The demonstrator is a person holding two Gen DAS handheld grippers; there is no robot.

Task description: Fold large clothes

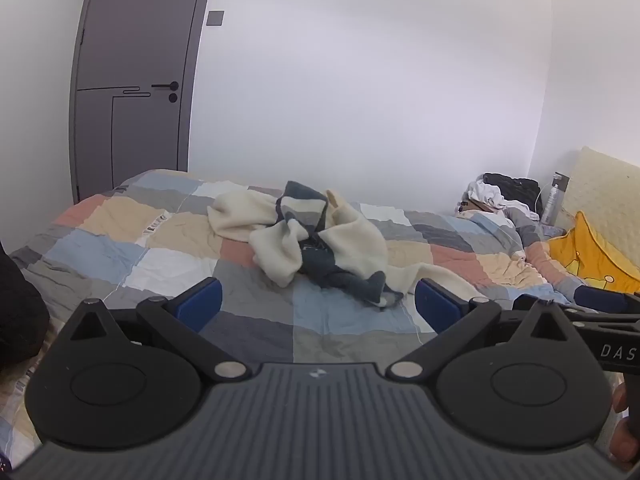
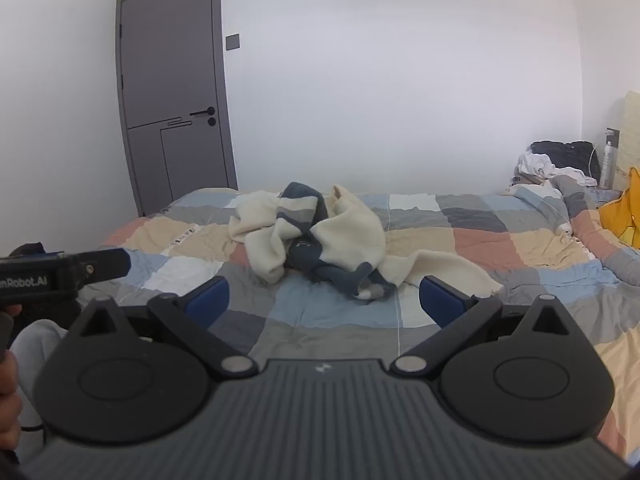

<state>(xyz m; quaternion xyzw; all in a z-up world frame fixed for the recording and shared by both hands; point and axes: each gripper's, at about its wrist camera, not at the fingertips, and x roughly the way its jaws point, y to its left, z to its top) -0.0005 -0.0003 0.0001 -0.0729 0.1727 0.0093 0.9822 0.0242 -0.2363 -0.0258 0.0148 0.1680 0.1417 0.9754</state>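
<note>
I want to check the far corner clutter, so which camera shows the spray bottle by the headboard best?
The right wrist view: the spray bottle stands whole against the white wall, with the pile of clothes to its left. The left wrist view shows the same bottle just as whole, but beside the pale headboard, so it stands out less.

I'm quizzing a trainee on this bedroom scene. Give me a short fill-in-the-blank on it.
1. The cream and dark sweater lies ___ on the patchwork quilt.
2. Both the left gripper and the right gripper are ___.
3. The grey door is ___.

Missing words: crumpled; open; closed
</note>
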